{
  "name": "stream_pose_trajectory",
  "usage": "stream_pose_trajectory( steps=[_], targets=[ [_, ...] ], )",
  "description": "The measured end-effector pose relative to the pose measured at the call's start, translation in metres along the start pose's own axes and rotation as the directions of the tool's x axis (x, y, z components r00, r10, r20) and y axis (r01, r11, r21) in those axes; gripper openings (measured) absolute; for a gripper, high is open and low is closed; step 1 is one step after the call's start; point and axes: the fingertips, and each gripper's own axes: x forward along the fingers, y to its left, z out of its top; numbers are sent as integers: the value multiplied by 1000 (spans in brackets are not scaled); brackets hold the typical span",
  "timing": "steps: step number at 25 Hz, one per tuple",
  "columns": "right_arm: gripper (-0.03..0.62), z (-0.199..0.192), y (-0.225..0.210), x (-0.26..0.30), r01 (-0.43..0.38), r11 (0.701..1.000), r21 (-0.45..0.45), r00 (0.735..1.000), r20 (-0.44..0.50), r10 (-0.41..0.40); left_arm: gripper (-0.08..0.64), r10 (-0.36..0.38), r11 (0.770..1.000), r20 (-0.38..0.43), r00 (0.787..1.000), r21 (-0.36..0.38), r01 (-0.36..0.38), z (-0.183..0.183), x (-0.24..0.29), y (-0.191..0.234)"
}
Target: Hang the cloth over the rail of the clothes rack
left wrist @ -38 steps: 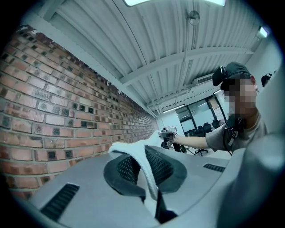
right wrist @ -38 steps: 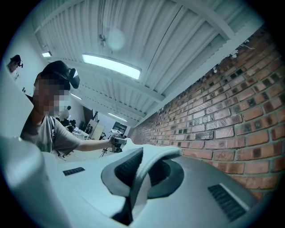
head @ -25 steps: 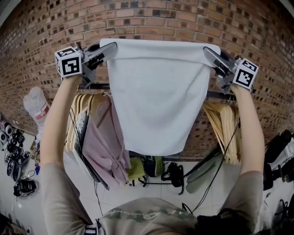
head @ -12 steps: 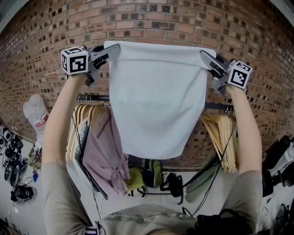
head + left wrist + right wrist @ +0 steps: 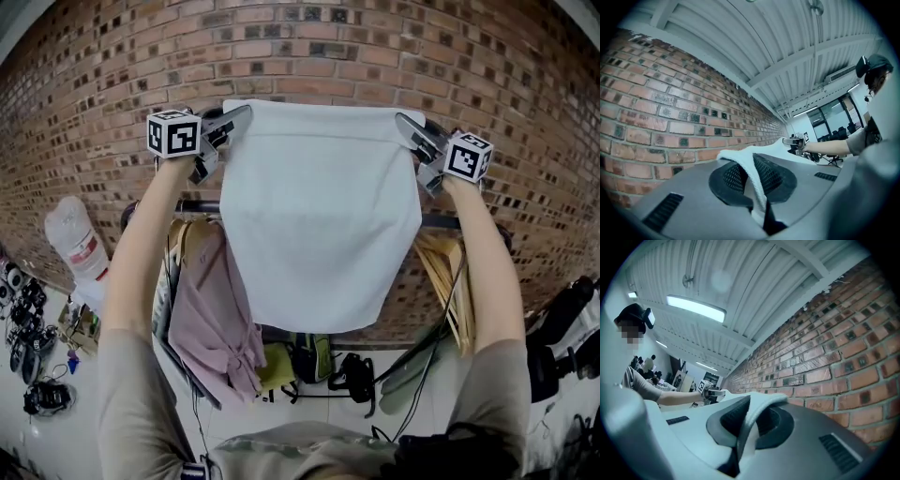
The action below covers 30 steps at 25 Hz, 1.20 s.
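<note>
A white cloth [image 5: 323, 216] hangs spread out in front of the brick wall, held up by its two top corners. My left gripper [image 5: 246, 111] is shut on the top left corner, and the cloth's edge [image 5: 752, 180] shows pinched between its jaws in the left gripper view. My right gripper [image 5: 401, 120] is shut on the top right corner, with the cloth fold [image 5: 750, 420] clamped between its jaws. The dark rail of the clothes rack [image 5: 192, 205] runs level behind the cloth, below both grippers; its middle is hidden by the cloth.
Wooden hangers [image 5: 450, 281] crowd the rail's right end. More hangers and a pink garment [image 5: 211, 314] hang at its left. Bags [image 5: 314, 356] sit on the floor under the rack. A white sack [image 5: 80, 239] stands at the left, with shoes [image 5: 28, 328] by it.
Both grippers have carried the stretched cloth forward toward the brick wall, drawing nearer together in the head view. Both stay clamped on the corners.
</note>
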Motion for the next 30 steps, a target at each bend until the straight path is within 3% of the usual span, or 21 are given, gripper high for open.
stream_pose_trajectory(
  steps=[4, 9, 14, 19, 23, 30],
  targets=[
    [18, -31, -28, -1, 59, 997, 50, 998, -26, -58, 18, 30, 1000, -56, 998, -4, -30, -25, 20, 10],
    [18, -54, -45, -5, 115, 991, 65, 993, -27, -114, 18, -36, 999, -49, 998, -34, 34, -50, 33, 12],
    [18, -66, -40, -2, 107, 991, 80, 992, -69, -101, 18, -15, 997, -44, 999, -79, 12, -71, 32, 22],
    [18, -69, -44, -4, 125, 983, 135, 991, -67, -116, 18, -64, 993, 5, 998, -102, 64, -70, 30, 19],
    [18, -75, -44, -4, 124, 984, 124, 989, -94, -113, 18, -45, 992, -35, 998, -117, 41, -82, 32, 21],
    [18, -85, -46, 0, 134, 981, 137, 984, -134, -115, 18, -75, 988, -65, 995, -140, 65, -88, 32, 19]
  ],
)
